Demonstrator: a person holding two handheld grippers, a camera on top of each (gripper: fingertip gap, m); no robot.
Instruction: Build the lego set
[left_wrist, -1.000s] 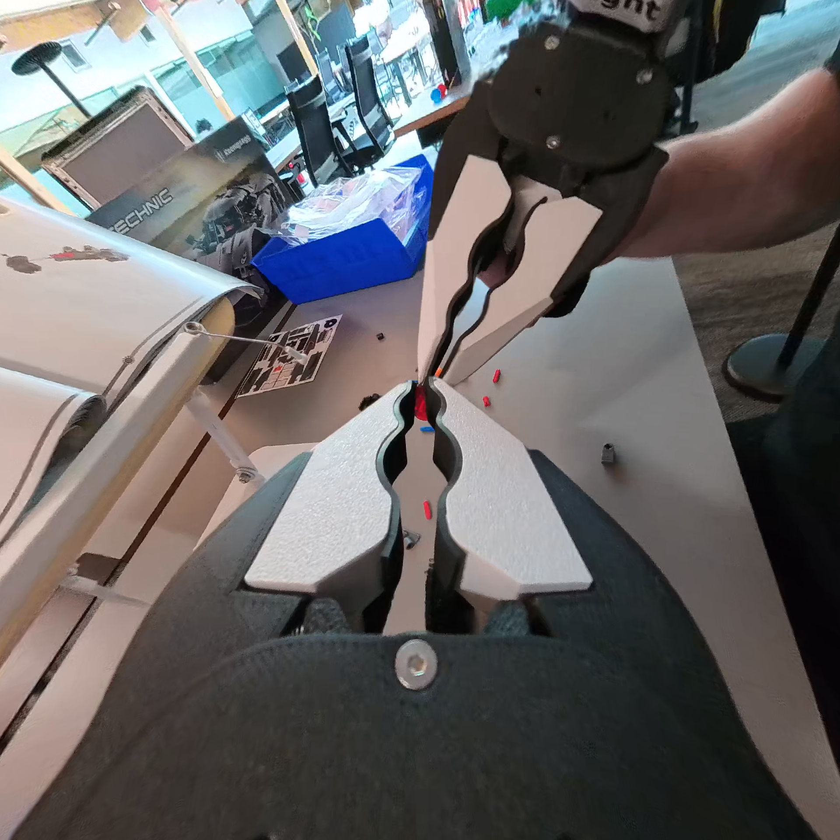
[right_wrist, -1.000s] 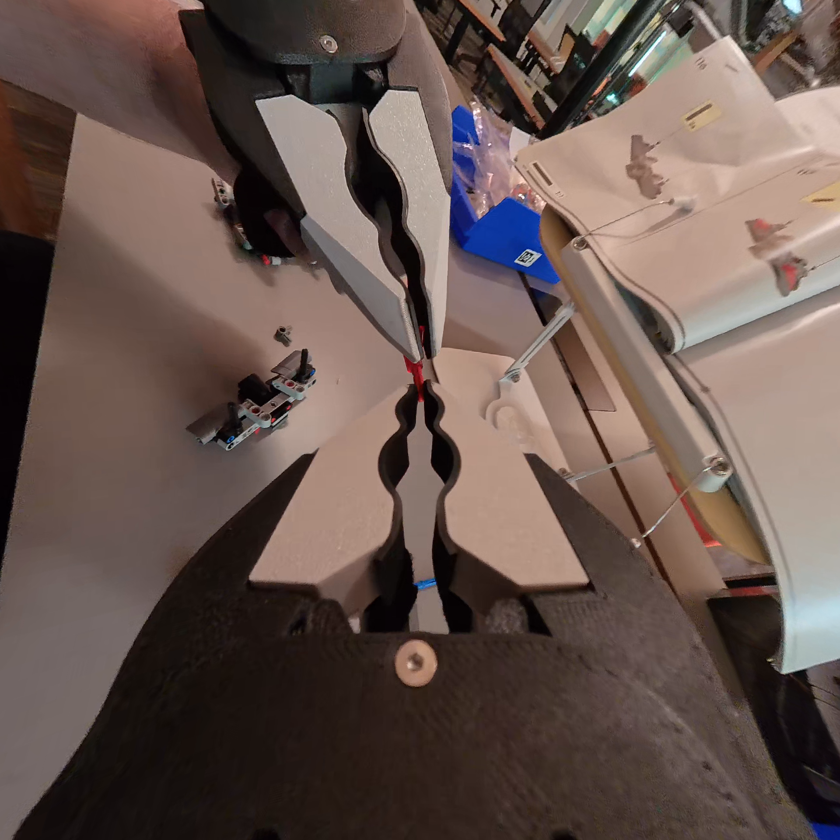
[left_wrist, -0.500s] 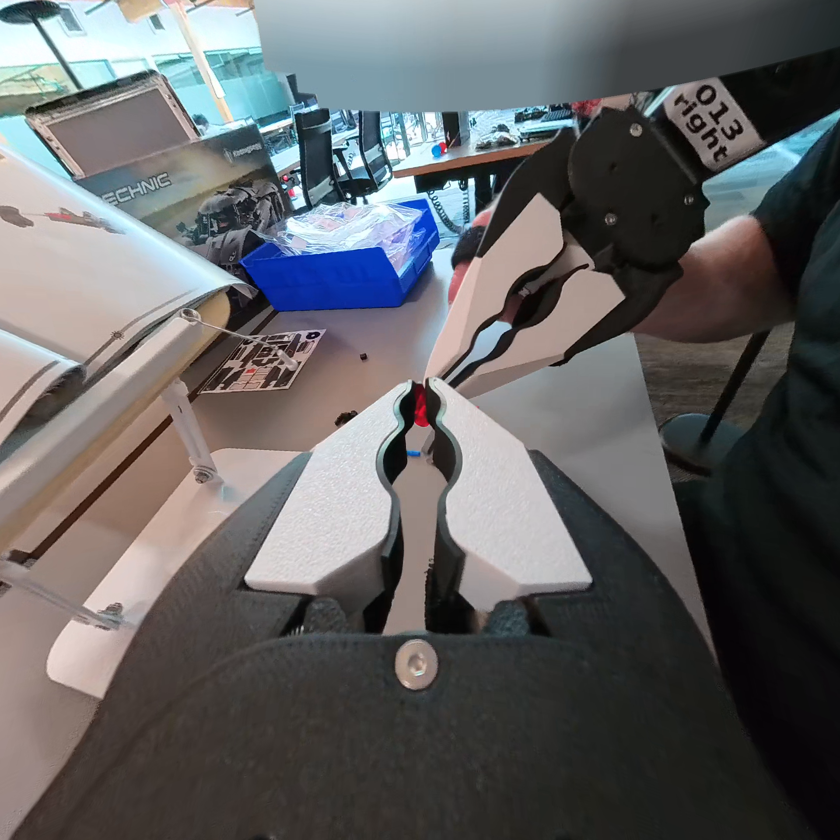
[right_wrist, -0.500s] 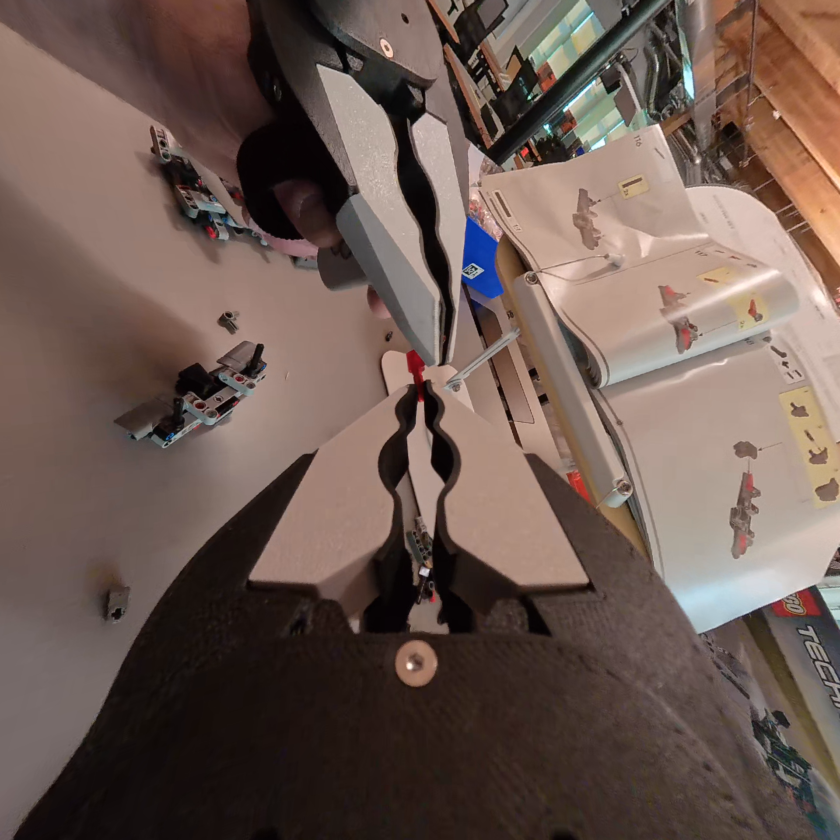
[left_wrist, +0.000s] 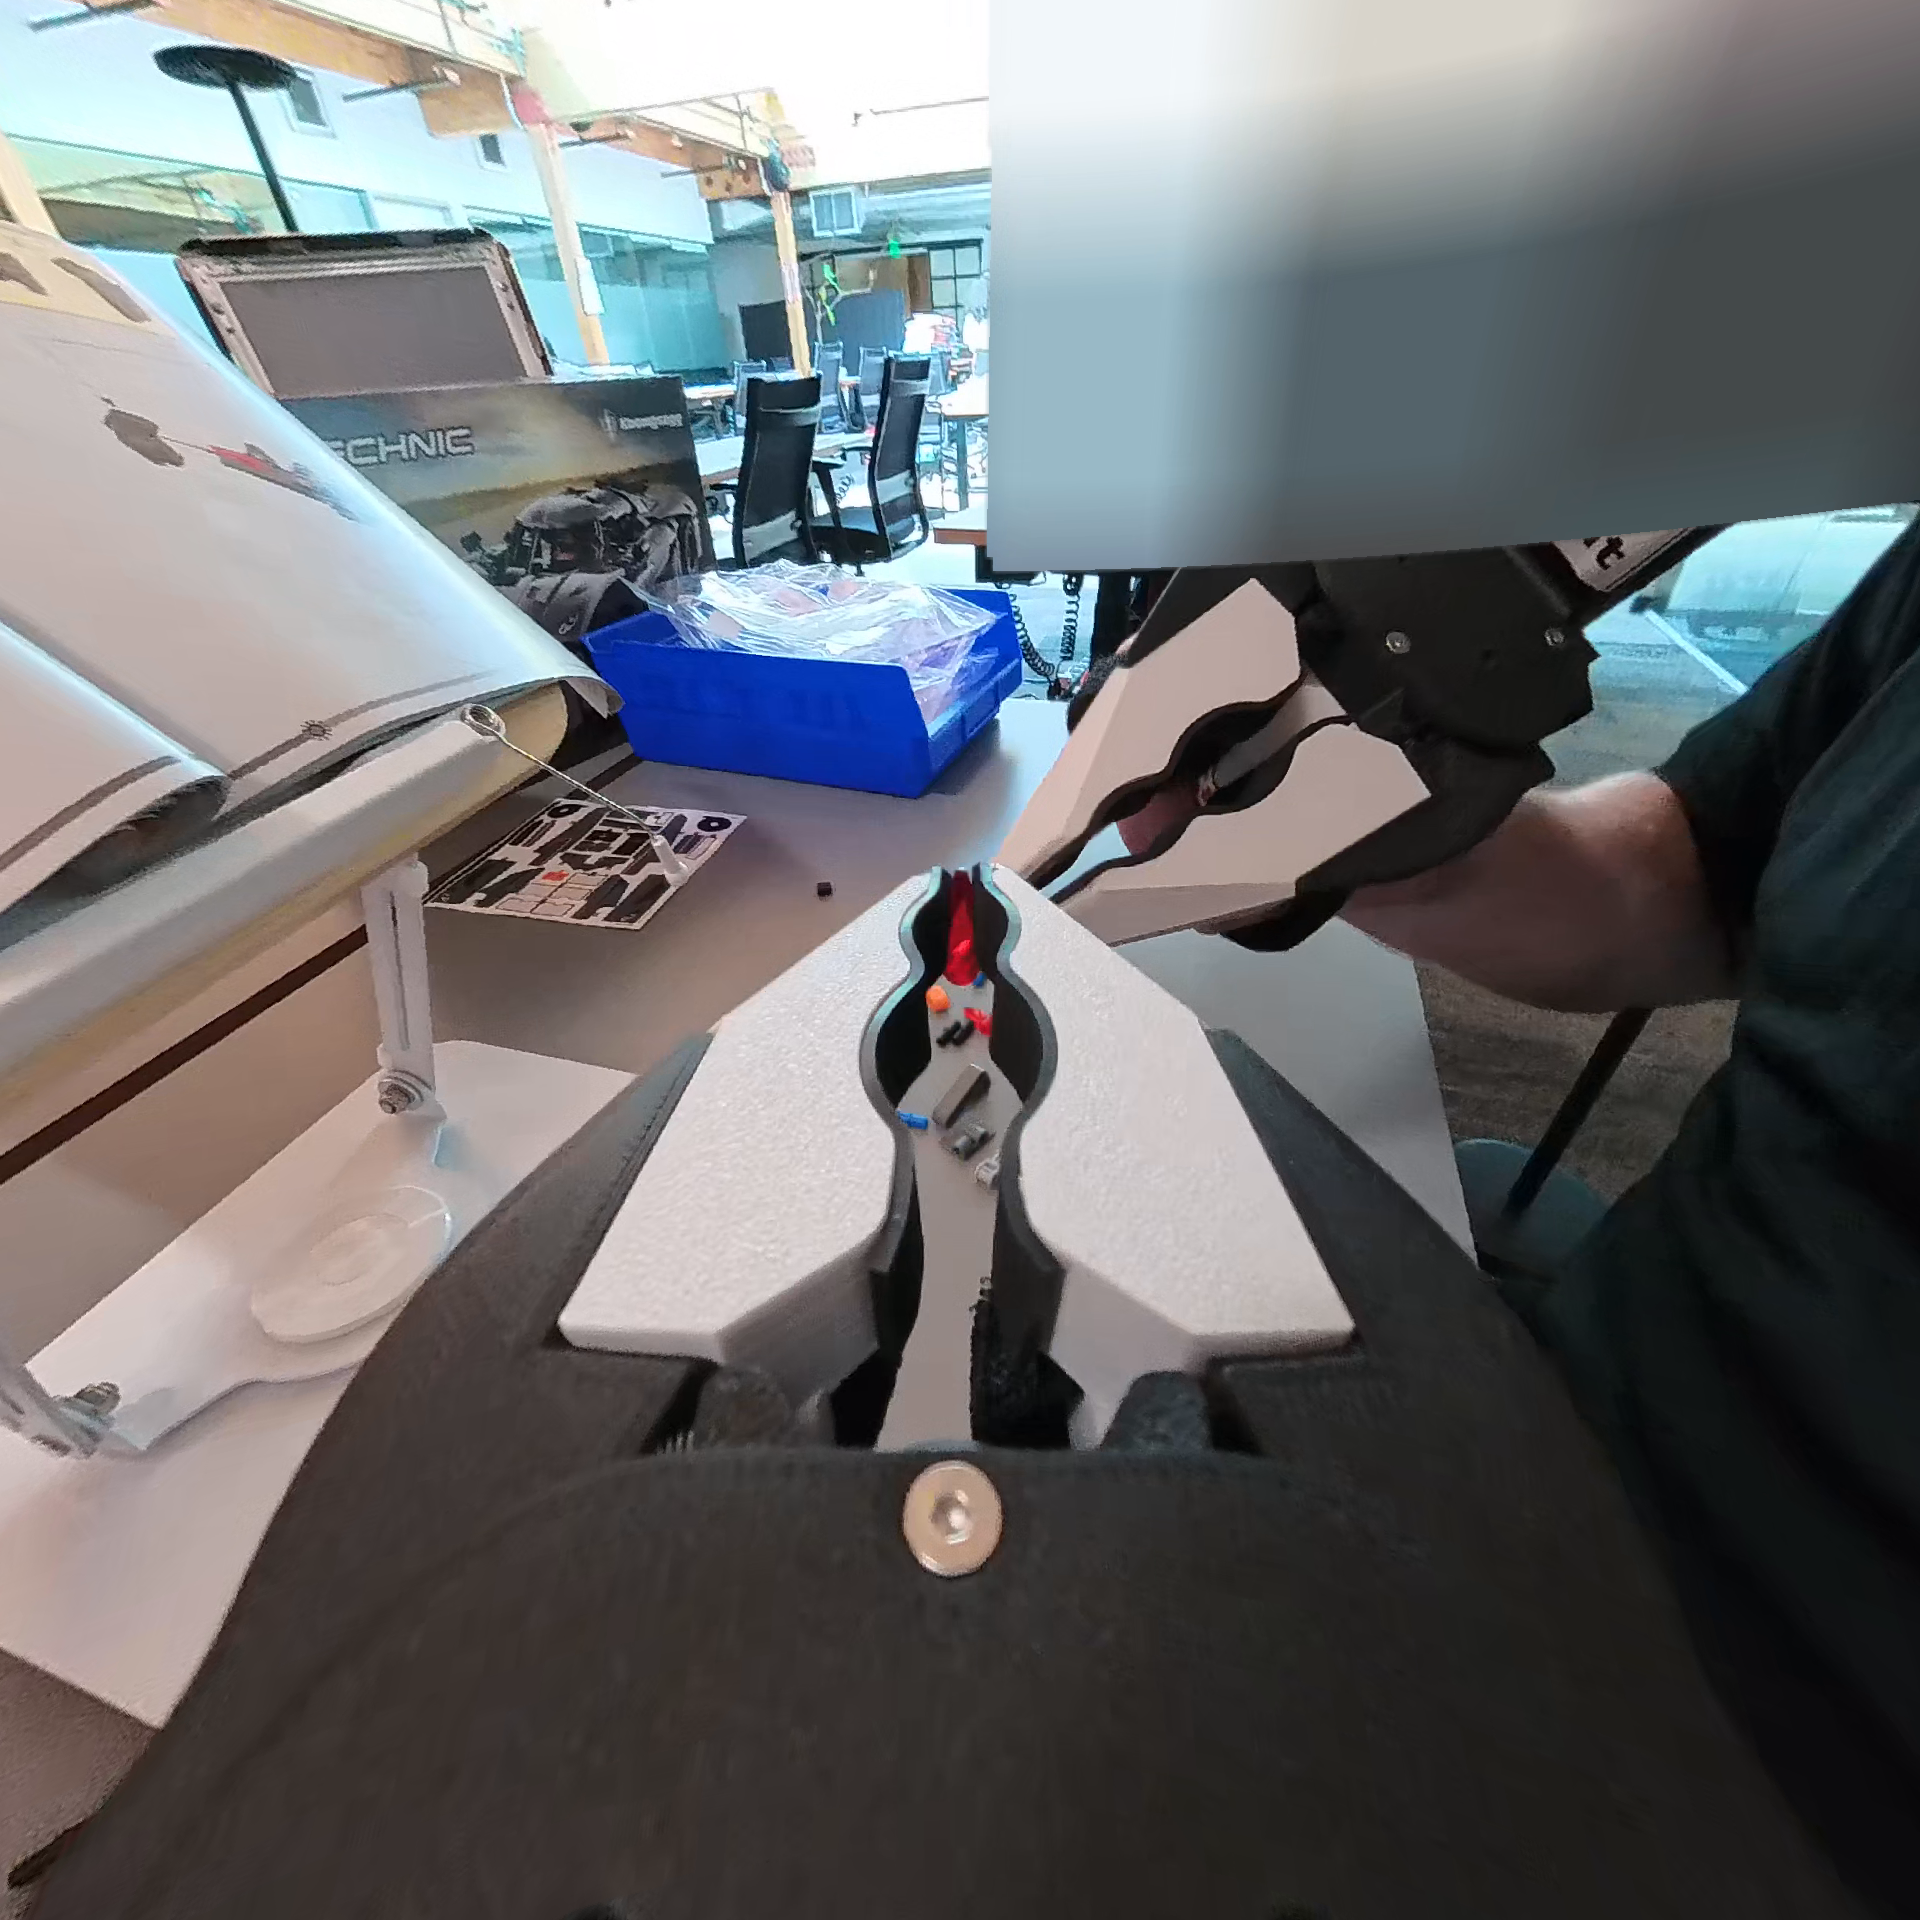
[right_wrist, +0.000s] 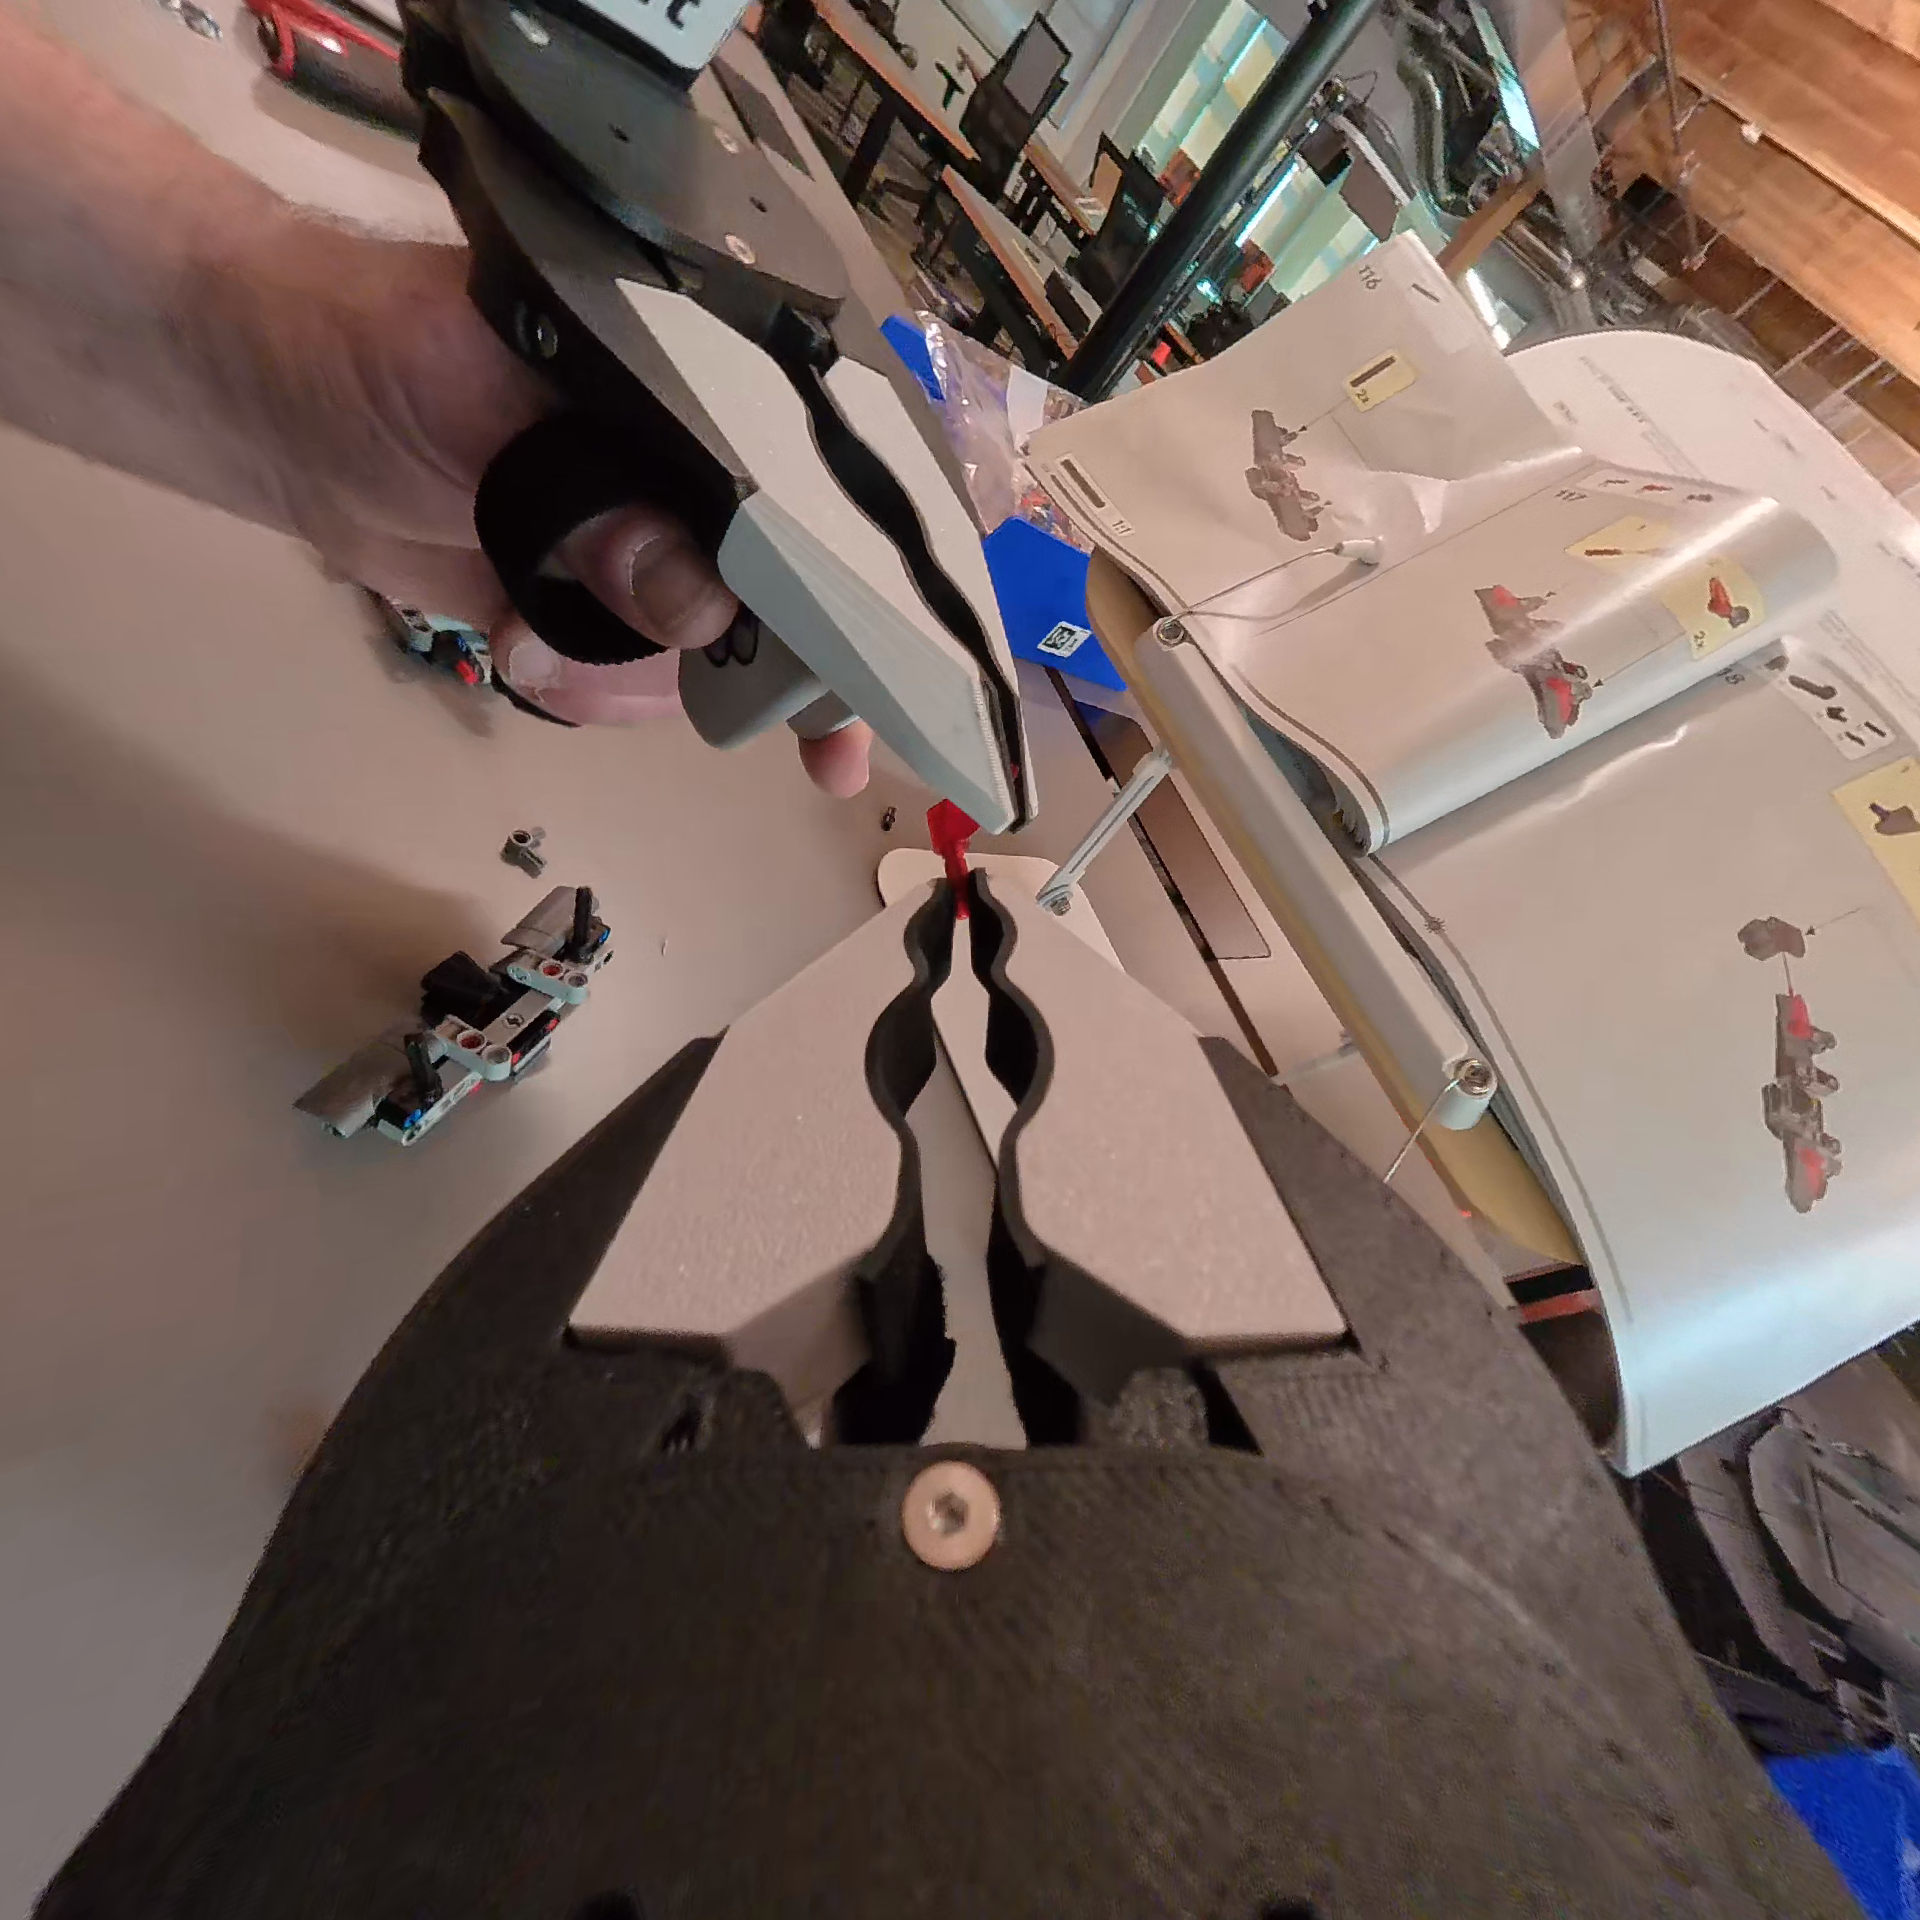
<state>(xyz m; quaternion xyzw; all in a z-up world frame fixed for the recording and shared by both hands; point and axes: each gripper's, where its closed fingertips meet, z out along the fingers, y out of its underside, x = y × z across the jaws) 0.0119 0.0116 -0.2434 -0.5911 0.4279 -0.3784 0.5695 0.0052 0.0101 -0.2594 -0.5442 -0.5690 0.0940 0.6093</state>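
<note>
Both grippers have been swung round while kept tip to tip: in the left wrist view the right gripper (left_wrist: 1023, 878), which a second ago came down steeply from the upper centre of the frame, now reaches in almost level from the right edge, and the table beyond has dropped lower in the frame. In the right wrist view the left gripper (right_wrist: 1013, 816) has likewise been tilted, now entering from the upper left with the hand (right_wrist: 582, 613) on its trigger plainly shown. A small red lego piece (right_wrist: 951, 847) is seen bridging the two sets of tips at frame centre. The right gripper's fingers are pressed together on its lower end, and the left gripper's fingers are closed on its upper end; in the left wrist view the same red piece (left_wrist: 961, 925) is pinched at the tips of the near pair. Since neither grip has been let go, the piece is judged to be mid hand-over or being re-seated between the two tools, not yet fitted anywhere. A partly built grey and black assembly (right_wrist: 457, 1023) lies on the table (right_wrist: 156, 1143) at the left of the right wrist view, well apart from the tips, with loose small parts (left_wrist: 961, 1101) scattered below the left gripper. An open instruction booklet (right_wrist: 1507, 644) is held on a stand at the right.
</note>
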